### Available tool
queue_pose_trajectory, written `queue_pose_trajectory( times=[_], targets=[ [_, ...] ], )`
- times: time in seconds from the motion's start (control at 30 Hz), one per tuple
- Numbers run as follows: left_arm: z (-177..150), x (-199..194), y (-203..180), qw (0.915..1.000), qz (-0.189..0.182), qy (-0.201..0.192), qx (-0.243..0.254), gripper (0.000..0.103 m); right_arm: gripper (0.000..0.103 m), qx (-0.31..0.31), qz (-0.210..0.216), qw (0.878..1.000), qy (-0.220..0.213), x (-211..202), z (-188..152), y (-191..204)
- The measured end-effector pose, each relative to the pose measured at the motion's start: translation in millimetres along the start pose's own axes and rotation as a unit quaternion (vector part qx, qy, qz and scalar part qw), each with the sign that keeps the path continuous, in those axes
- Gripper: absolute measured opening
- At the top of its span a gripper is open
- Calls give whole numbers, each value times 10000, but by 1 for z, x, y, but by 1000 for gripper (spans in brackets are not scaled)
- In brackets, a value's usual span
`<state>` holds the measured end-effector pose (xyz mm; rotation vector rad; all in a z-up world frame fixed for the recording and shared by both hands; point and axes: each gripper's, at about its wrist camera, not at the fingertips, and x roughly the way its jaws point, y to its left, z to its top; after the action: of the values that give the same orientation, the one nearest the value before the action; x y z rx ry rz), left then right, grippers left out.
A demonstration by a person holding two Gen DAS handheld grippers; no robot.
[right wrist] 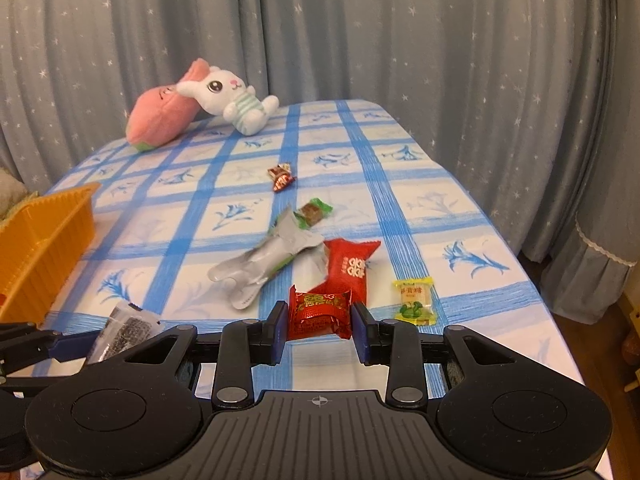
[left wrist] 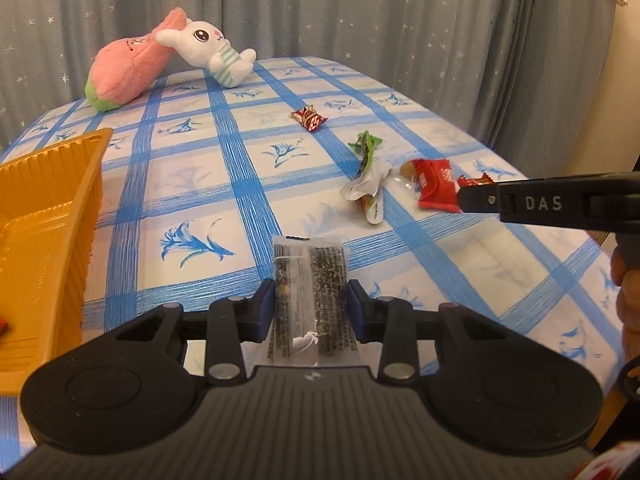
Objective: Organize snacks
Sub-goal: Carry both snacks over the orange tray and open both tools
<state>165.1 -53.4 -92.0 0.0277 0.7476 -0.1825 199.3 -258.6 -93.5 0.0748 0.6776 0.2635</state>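
My left gripper [left wrist: 311,300] is shut on a clear packet of dark seaweed snack [left wrist: 310,280], held above the table; the packet also shows in the right wrist view [right wrist: 126,330]. My right gripper [right wrist: 320,320] is shut on a small red candy [right wrist: 320,314] and holds it above the table. The orange tray [left wrist: 48,216] stands at the left, also in the right wrist view [right wrist: 48,236]. On the cloth lie a red packet [right wrist: 350,268], a silver-and-green wrapper [right wrist: 266,262], a green-wrapped candy [right wrist: 314,212], a yellow candy [right wrist: 414,300] and a far red candy [right wrist: 281,176].
A pink plush [left wrist: 124,68] and a white rabbit plush [left wrist: 212,50] lie at the table's far left. A grey star curtain [left wrist: 360,8] hangs behind. The table's right edge [right wrist: 532,288] drops off beside the yellow candy.
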Motion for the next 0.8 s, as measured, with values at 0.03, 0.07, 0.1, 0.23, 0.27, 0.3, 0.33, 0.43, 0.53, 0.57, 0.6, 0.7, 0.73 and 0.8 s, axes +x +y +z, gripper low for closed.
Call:
queue_pose_trajectory(
  times=[0.03,0.07,0.1,0.23,0.27,0.3,0.33,0.43,0.53,0.57,0.6,0.7,0.73,0.8],
  targets=[
    [0,-5,-1,10000,11,-21,-26,34,34,-10,16,10000,-28,-3,1,2],
    [1,-9,-1,10000,24,-43,-55,34,34,-23,29,10000,-50,-5,2,3],
    [1,-13,0,9999,35,-67,-89,34,34,-28,43,10000,-70,-8,3,5],
    [2,-29,4,9996,111,-124,-232,34,34,6,147,9998,-134,-21,4,13],
    [2,-32,6,9995,129,-137,-270,34,34,10,177,9997,-150,-25,4,15],
    [2,-36,8,9993,153,-151,-305,34,34,10,206,9996,-170,-28,5,18],
    [1,-40,10,9991,183,-168,-337,34,34,5,234,9995,-196,-31,5,21],
    [1,-52,18,9984,264,-222,-441,34,34,-22,311,9992,-261,-39,7,30],
    [1,-62,25,9978,361,-266,-494,34,34,-85,392,9987,-303,-42,9,39],
    [1,-65,28,9975,391,-283,-526,34,34,-99,424,9986,-294,-42,10,43],
    [1,-68,31,9971,417,-294,-561,34,34,-120,463,9984,-294,-43,11,46],
    [1,-75,39,9960,495,-332,-659,34,34,-221,550,9976,-348,-46,13,58],
    [2,-78,41,9957,513,-347,-689,34,34,-252,584,9973,-368,-47,14,62],
    [3,-82,46,9949,547,-389,-748,34,34,-355,648,9964,-409,-48,16,71]
  ],
)
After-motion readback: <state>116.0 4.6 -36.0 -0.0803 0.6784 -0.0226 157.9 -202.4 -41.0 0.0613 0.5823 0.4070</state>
